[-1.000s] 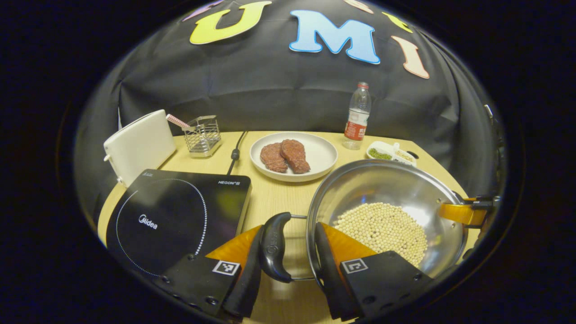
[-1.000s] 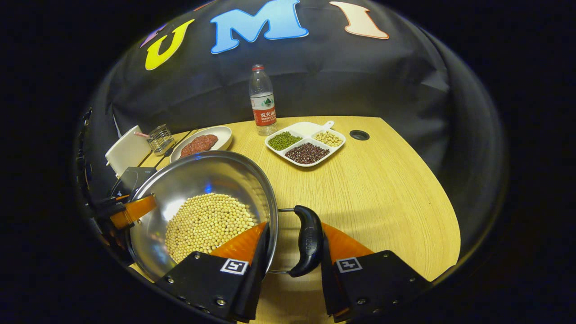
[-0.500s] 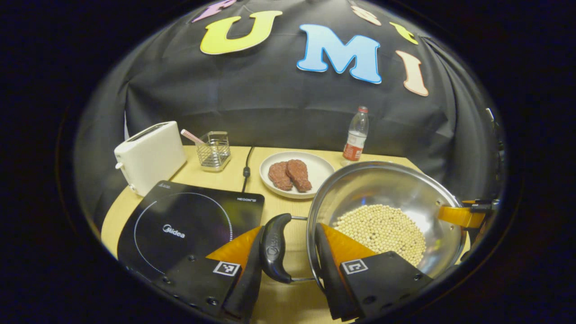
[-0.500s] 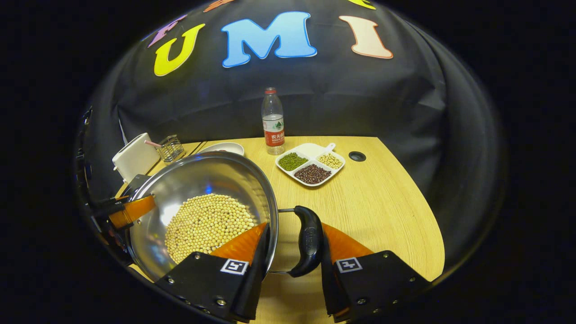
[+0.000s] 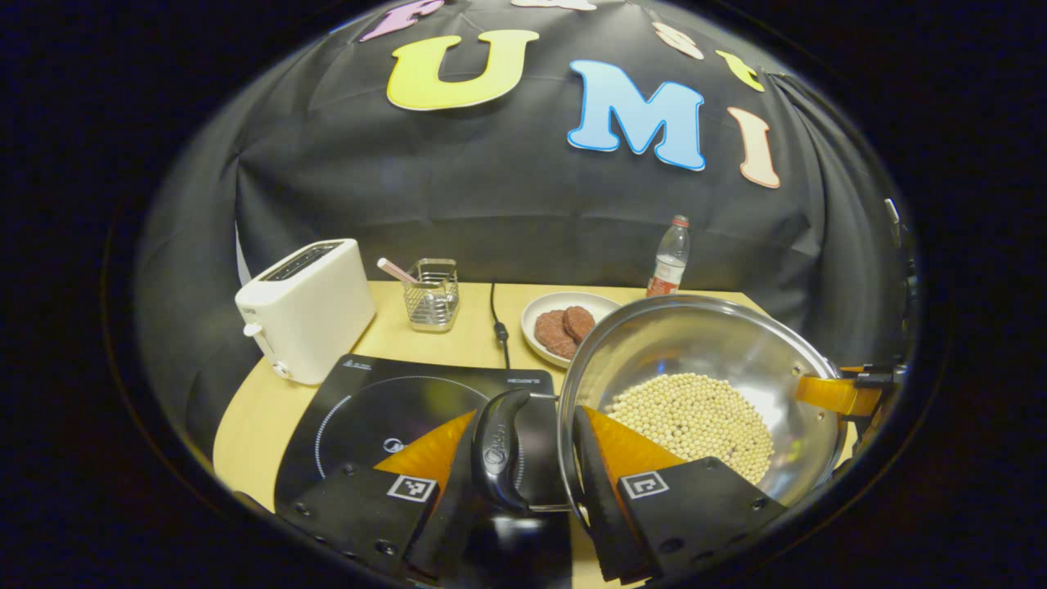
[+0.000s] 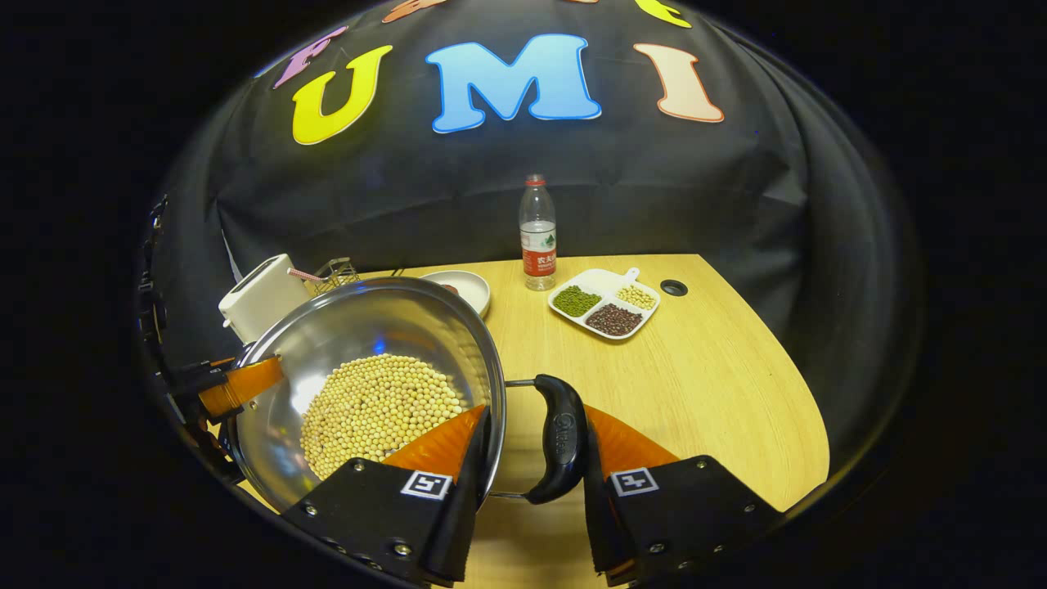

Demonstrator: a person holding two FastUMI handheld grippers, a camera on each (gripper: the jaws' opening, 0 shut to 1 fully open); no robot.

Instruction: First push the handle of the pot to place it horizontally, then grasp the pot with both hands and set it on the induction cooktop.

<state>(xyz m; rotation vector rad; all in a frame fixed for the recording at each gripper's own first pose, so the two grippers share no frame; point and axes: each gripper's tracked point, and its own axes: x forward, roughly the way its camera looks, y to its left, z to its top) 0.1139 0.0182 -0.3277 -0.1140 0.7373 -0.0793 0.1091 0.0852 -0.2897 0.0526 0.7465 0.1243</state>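
Observation:
A steel pot (image 5: 695, 343) holding soybeans (image 5: 695, 413) hangs in the air between both grippers. My left gripper (image 5: 523, 483) is shut on the pot's black left handle (image 5: 499, 450), one finger outside the handle and the other inside the pot wall. The black induction cooktop (image 5: 393, 401) lies below that handle, with the pot body to its right. In the right gripper view, my right gripper (image 6: 532, 483) is shut the same way on the other black handle (image 6: 560, 446) beside the pot (image 6: 368, 323). The opposite gripper's orange finger (image 6: 241, 384) shows at the far rim.
A white toaster (image 5: 307, 307) and a wire basket (image 5: 432, 293) stand behind the cooktop, with its power cord (image 5: 497, 323) running back. A plate of meat (image 5: 564, 323) and a water bottle (image 5: 669, 258) sit farther back. A divided dish of beans (image 6: 604, 301) lies on the wooden table (image 6: 703, 384).
Both grippers have carried the pot up and to the left. The cooktop has come under the left handle, and the table objects now look lower and farther away.

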